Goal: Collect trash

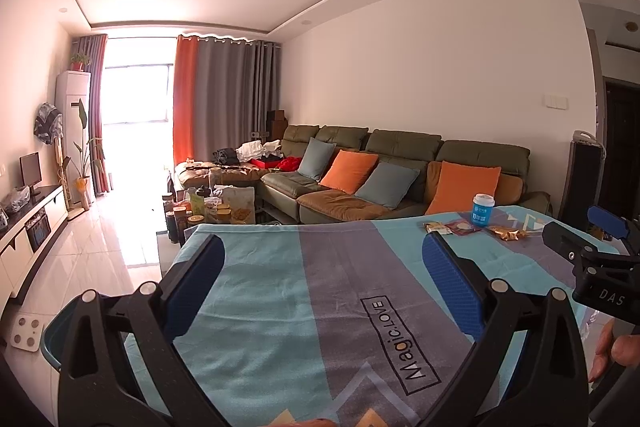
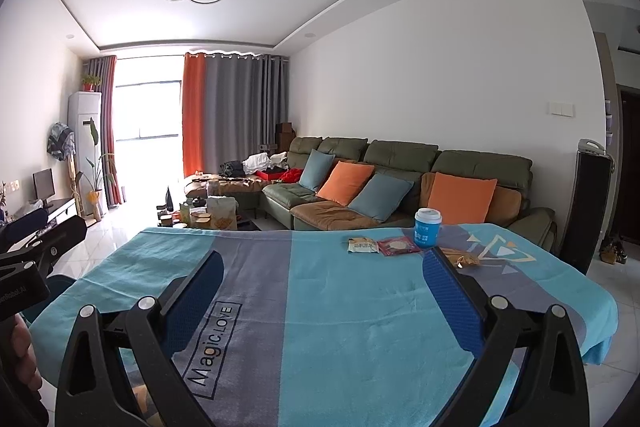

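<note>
- Crinkly foil and paper is what the trash amounts to: a gold wrapper (image 2: 464, 259), a red packet (image 2: 398, 247) and a pale packet (image 2: 363, 246), lying in a loose row on the far right part of the table, just in front of a blue paper cup (image 2: 427, 227) with a white lid.
- Progress-wise, all four pieces sit out on the blue-and-grey tablecloth (image 2: 340, 327), so going by this they're all waiting to be gathered. Nothing is in either tool.
- Left gripper (image 1: 320, 287) has its blue pads spread wide with only cloth between them, hovering over the near-left part of the table, well apart from the litter.
- Right gripper (image 2: 320, 291) is spread wide as well, holding nothing; its right pad overlaps the gold wrapper in its own view, but I can't tell if it touches.
- Containers: the cup stands upright with its lid on, so no idea what's inside. A teal rim (image 1: 50, 341) pokes out past the table's near-left corner and might be a bin or basin; its inside is hidden.
- Further out there's a green sofa (image 2: 400, 183) with orange and blue cushions.
</note>
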Available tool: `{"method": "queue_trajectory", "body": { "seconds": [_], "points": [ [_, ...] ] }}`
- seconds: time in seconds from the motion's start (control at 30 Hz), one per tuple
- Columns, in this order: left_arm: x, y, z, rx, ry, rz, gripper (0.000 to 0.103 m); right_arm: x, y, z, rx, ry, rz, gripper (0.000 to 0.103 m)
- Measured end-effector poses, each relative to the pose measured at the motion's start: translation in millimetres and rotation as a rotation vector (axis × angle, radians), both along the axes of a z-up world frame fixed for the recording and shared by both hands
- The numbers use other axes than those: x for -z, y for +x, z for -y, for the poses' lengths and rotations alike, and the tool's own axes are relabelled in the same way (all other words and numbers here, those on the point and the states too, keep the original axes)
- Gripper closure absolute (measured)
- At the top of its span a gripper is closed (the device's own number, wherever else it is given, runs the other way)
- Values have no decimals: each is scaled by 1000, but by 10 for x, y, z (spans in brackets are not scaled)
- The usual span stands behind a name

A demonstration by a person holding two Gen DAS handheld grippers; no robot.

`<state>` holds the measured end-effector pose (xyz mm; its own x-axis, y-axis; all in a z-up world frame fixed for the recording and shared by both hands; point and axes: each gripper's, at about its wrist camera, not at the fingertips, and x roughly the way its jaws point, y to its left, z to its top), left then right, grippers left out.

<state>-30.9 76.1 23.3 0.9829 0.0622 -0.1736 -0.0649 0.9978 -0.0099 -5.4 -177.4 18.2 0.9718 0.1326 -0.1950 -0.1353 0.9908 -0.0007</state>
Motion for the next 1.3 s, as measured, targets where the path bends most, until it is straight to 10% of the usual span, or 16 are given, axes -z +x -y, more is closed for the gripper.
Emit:
{"method": "queue_trajectory", "body": {
  "seconds": [1.3],
  "points": [
    [23,146,23,-9,-3,-33,6,26,135,-82,-24,-3,-21,7]
  ]
}}
